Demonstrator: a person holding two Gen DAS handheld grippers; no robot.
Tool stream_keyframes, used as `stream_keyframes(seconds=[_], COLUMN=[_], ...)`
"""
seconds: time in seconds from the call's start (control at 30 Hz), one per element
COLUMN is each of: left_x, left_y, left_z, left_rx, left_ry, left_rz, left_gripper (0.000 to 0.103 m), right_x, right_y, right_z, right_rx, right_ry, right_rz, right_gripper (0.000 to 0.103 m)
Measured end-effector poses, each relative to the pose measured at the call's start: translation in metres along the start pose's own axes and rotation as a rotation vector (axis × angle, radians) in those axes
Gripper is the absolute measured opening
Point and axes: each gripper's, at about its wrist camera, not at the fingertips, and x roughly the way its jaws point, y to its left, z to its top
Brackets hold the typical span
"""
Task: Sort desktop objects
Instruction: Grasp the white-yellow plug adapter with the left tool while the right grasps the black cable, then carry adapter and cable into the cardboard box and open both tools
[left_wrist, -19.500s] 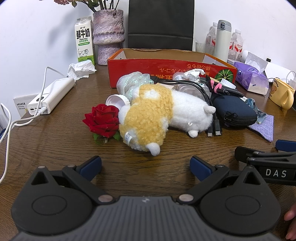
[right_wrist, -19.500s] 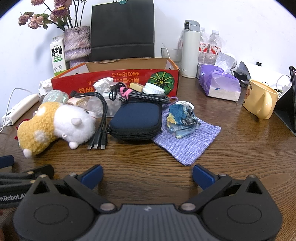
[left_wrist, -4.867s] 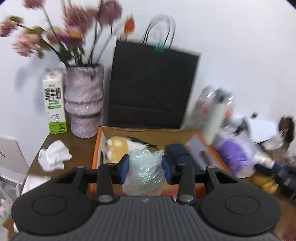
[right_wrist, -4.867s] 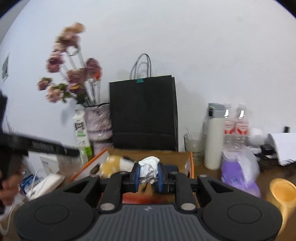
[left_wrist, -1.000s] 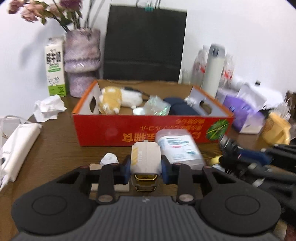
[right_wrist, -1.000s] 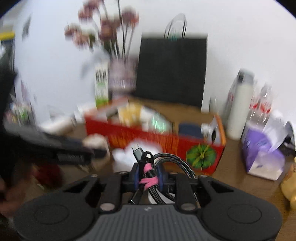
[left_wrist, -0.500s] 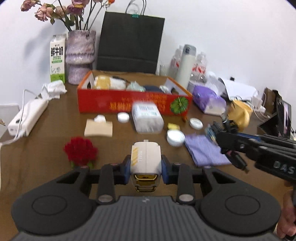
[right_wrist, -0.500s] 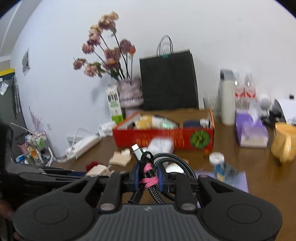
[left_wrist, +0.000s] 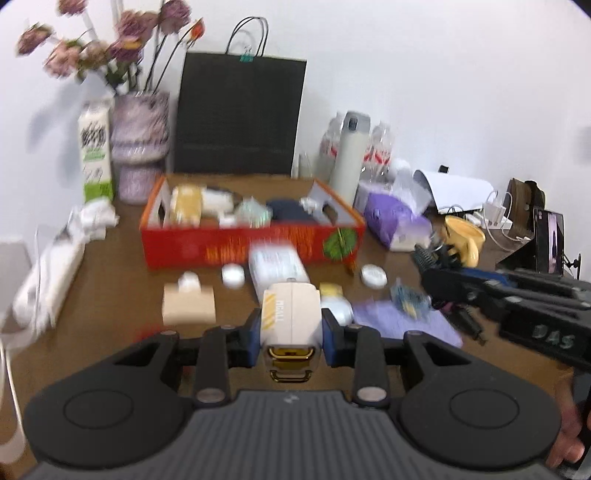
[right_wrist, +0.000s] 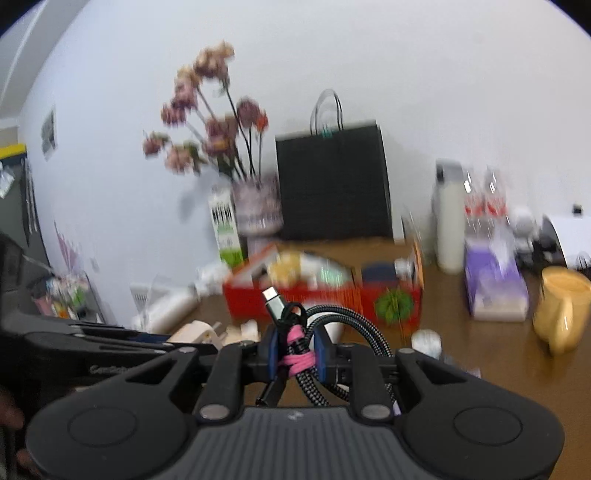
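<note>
Left gripper (left_wrist: 290, 332) is gripping a white-and-gold box (left_wrist: 290, 314) between its jaws, above the desk (left_wrist: 118, 295). Right gripper (right_wrist: 296, 349) is clamping a braided cable bundle (right_wrist: 314, 343) — jaws narrow. Red box (left_wrist: 251, 240) is sitting ahead of both jaws, partly filled.

The left hand-held gripper (left_wrist: 291, 334) and the right hand-held gripper (right_wrist: 297, 350) look alike: matte black, with a ribbed grey top plate, two round discs at the sides, silver pivot screws on angled links, blue finger pads, and pale lettering along the side bar.
</note>
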Motion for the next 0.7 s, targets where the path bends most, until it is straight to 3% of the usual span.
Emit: stream_keyframes(seconds=[0.17,0.33,0.53,0.63,0.7], left_x=[0.042,0.131,0.241,0.275,0.287], left_y=[0.028,0.077,0.116,0.129,0.132], left_z=[0.078,0.137,0.149,0.147,0.147], left_rx=[0.007,-0.084,-0.118,-0.136,-0.128], left_ry=[0.006,0.095,0.227,0.268,0.265], left_rz=[0.035,0.1,0.202,0.184,0.182], left_gripper=[0.032,0.032,0.032,0.033,0.036], right_x=[0.053,0.159,0.293,0.346,0.373], right_y=[-0.03,-0.076,-0.125,-0.15,-0.166], right_z=[0.071,0.122,0.123,0.111,0.105], right_rx=[0.076,0.209,0.39,0.522,0.58], right_ry=[-0.016,0.069,0.23,0.297,0.324], right_rz=[0.076,0.142,0.178,0.228,0.199], right_gripper=[0.018,0.019,0.019,0.019,0.023])
